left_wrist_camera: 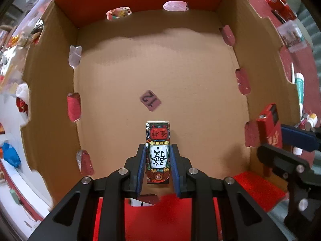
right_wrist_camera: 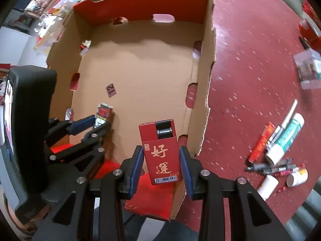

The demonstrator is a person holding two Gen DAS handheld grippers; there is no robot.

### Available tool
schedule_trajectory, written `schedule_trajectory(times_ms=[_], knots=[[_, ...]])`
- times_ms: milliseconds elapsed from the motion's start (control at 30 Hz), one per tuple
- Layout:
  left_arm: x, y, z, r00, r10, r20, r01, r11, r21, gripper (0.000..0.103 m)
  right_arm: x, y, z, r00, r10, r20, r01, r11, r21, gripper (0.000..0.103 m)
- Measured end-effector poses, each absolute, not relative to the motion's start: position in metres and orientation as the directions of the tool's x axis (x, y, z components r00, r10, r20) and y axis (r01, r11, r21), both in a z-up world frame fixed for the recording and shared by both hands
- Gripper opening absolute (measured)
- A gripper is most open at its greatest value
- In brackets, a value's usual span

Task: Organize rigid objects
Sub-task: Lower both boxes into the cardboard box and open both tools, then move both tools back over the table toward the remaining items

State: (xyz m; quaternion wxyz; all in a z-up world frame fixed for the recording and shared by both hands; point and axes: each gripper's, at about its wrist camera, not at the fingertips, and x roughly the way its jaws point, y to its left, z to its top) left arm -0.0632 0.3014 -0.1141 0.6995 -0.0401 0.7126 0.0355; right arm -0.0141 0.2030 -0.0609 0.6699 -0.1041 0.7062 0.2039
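The left gripper (left_wrist_camera: pixel 157 156) clamps a colourful printed rectangular box (left_wrist_camera: pixel 157 140); the right gripper (right_wrist_camera: pixel 162 160) holds a red rectangular box (right_wrist_camera: pixel 161 152), both over the brown cardboard carton (right_wrist_camera: pixel 140 70), whose pink "12" sticker (left_wrist_camera: pixel 150 100) lies at 12 o'clock from the left one.

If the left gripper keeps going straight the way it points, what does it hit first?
Probably the bare cardboard floor of the box: the patterned pack held by the left gripper would touch first. Depth is unclear.

I judge this a lived-in home room. My work surface is a round red speckled table (right_wrist_camera: pixel 250 64) carrying household clutter: pens (right_wrist_camera: pixel 274 167), a tube (right_wrist_camera: pixel 286 138) and small white bottles (right_wrist_camera: pixel 297 177) at lower right. Packets and bags (right_wrist_camera: pixel 46 4) are heaped at upper left.
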Motion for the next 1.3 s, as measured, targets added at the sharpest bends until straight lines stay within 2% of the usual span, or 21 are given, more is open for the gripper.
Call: schedule_trajectory(times_ms=[233,267,300,333,400,467,533,567,600,667,767,867,1000,1133,1233,1300], knots=[[-0.055,0.300,-0.121,-0.028,0.006,-1.000,-0.093,0.996,0.009,0.028,-0.020,0.181,-0.060,-0.093,0.095,-0.991,-0.363,0.924,0.123,0.038],[-0.055,0.300,-0.123,-0.033,0.012,-0.999,-0.093,0.996,0.015,0.041,-0.020,0.183,-0.060,-0.090,0.096,-0.991,-0.368,0.922,0.123,0.038],[-0.054,0.301,-0.124,-0.040,0.021,-0.999,-0.098,0.995,0.025,0.061,-0.021,0.186,-0.059,-0.090,0.094,-0.991,-0.374,0.920,0.121,0.043],[-0.054,0.303,-0.125,-0.044,0.024,-0.999,-0.107,0.994,0.028,0.070,-0.021,0.189,-0.058,-0.085,0.093,-0.992,-0.382,0.917,0.118,0.049],[-0.053,0.303,-0.125,-0.056,-0.008,-0.998,-0.113,0.994,-0.002,0.078,-0.022,0.197,-0.052,-0.073,0.119,-0.990,-0.396,0.908,0.138,0.069],[-0.051,0.300,-0.124,-0.059,-0.017,-0.998,-0.106,0.994,-0.011,0.083,-0.023,0.205,-0.042,-0.052,0.128,-0.990,-0.416,0.899,0.138,0.074],[-0.049,0.299,-0.119,-0.045,-0.020,-0.999,-0.112,0.994,-0.015,0.087,-0.021,0.210,-0.030,-0.017,0.110,-0.994,-0.448,0.888,0.106,0.074],[-0.048,0.299,-0.117,-0.041,-0.036,-0.998,-0.122,0.992,-0.031,0.092,-0.019,0.207,-0.025,-0.001,0.104,-0.995,-0.459,0.884,0.093,0.078],[-0.047,0.299,-0.114,-0.037,-0.062,-0.997,-0.129,0.990,-0.057,0.101,-0.021,0.203,-0.017,0.023,0.094,-0.995,-0.465,0.883,0.072,0.088],[-0.044,0.297,-0.107,-0.019,-0.062,-0.998,-0.122,0.991,-0.060,0.103,-0.024,0.187,0.000,0.100,0.075,-0.992,-0.455,0.890,0.021,0.102],[-0.037,0.285,-0.095,0.012,-0.065,-0.998,-0.090,0.994,-0.065,0.103,-0.024,0.141,0.014,0.146,0.092,-0.985,-0.365,0.931,0.032,0.102],[-0.031,0.263,-0.079,0.042,-0.113,-0.993,-0.038,0.993,-0.115,0.103,-0.022,0.077,0.015,0.154,0.076,-0.985,-0.184,0.982,0.047,0.102],[-0.016,0.205,-0.041,0.090,-0.201,-0.975,0.106,0.976,-0.191,0.103,-0.032,-0.008,-0.004,0.089,0.039,-0.995,0.106,0.993,0.048,0.102],[0.011,0.126,-0.012,0.080,-0.292,-0.953,0.219,0.938,-0.269,0.103,-0.056,-0.082,-0.032,-0.006,0.080,-0.997,0.374,0.925,0.072,0.102],[0.027,0.080,-0.014,0.070,-0.274,-0.959,0.237,0.939,-0.251,0.103,-0.068,-0.105,-0.037,-0.016,0.095,-0.995,0.417,0.906,0.080,0.102],[0.040,0.052,-0.031,0.077,-0.198,-0.977,0.238,0.955,-0.175,0.103,-0.072,-0.114,-0.041,-0.019,0.103,-0.994,0.419,0.904,0.086,0.102]])
